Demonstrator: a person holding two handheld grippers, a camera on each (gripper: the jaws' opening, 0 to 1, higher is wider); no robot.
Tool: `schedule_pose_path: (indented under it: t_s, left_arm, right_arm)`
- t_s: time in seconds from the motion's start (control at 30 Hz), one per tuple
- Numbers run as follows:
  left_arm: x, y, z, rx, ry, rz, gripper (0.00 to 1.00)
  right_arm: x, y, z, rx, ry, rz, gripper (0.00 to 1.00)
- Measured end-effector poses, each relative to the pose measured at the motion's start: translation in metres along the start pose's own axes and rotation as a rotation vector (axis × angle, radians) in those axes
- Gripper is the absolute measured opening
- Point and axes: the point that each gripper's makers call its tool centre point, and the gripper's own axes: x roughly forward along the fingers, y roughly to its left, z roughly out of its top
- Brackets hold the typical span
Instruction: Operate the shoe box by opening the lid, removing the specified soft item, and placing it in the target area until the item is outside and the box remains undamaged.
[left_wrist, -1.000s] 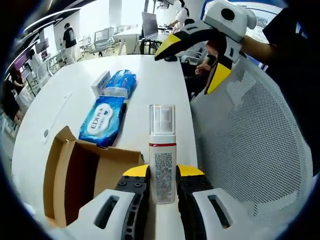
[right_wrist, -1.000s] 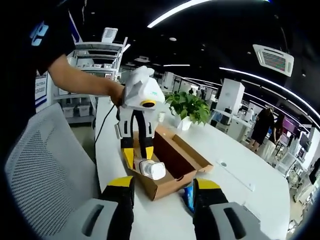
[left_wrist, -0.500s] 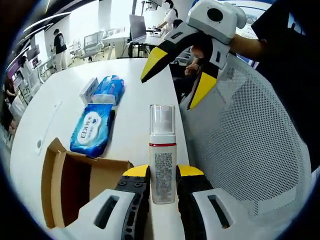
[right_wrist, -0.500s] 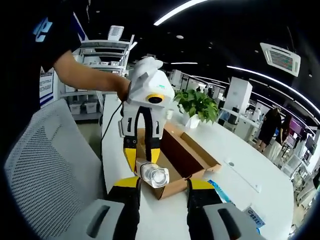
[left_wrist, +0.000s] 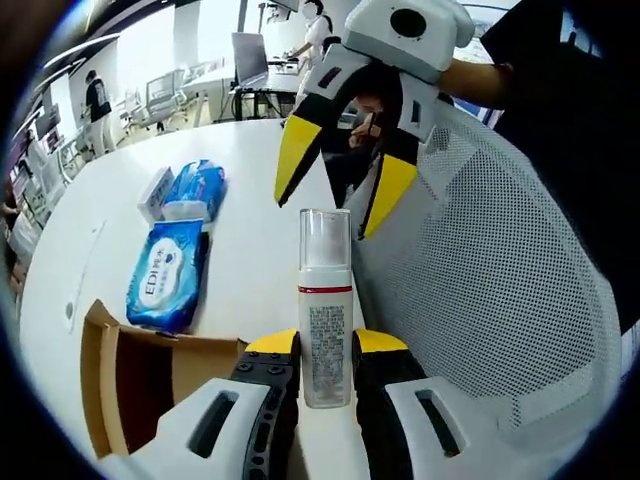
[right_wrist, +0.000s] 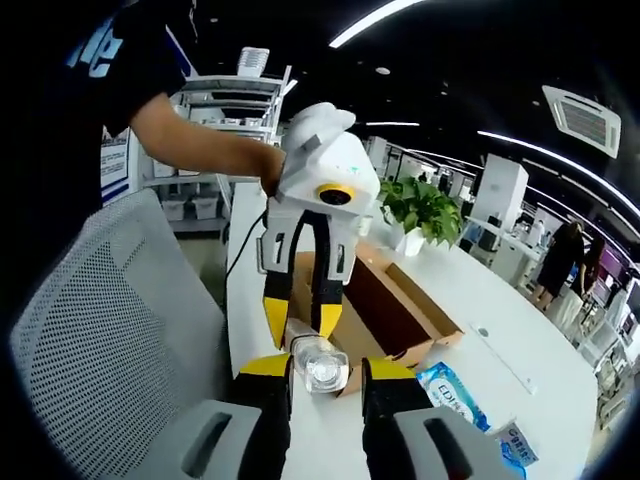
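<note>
Two claws meet over the white tabletop (left_wrist: 270, 250): the left claw (left_wrist: 325, 345) is clamped on a clear-capped pump bottle (left_wrist: 325, 300), held just right of the open shoe box (left_wrist: 150, 375). Right claw (right_wrist: 315, 368) stands apart around the bottle's cap. Blue wipe packs (left_wrist: 168, 270) lie far left.

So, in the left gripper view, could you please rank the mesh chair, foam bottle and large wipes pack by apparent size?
1. mesh chair
2. foam bottle, though it is nearest the camera
3. large wipes pack

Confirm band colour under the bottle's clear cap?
Red band on the white bottle, clearest in the left gripper view.
</note>
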Motion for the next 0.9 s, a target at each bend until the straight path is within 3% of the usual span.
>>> schedule_pose_path:
  t_s: [0.33,0.9]
  left_arm:
    - [0.001,-0.009,0.004,0.051,-0.01,-0.03,0.18]
    - [0.007,-0.01,0.008,0.114,-0.02,-0.02,0.19]
  right_arm:
    - [0.004,0.015,-0.005,-0.026,0.032,0.092,0.19]
    - [0.002,0.017,-0.008,-0.057,0.048,0.105,0.16]
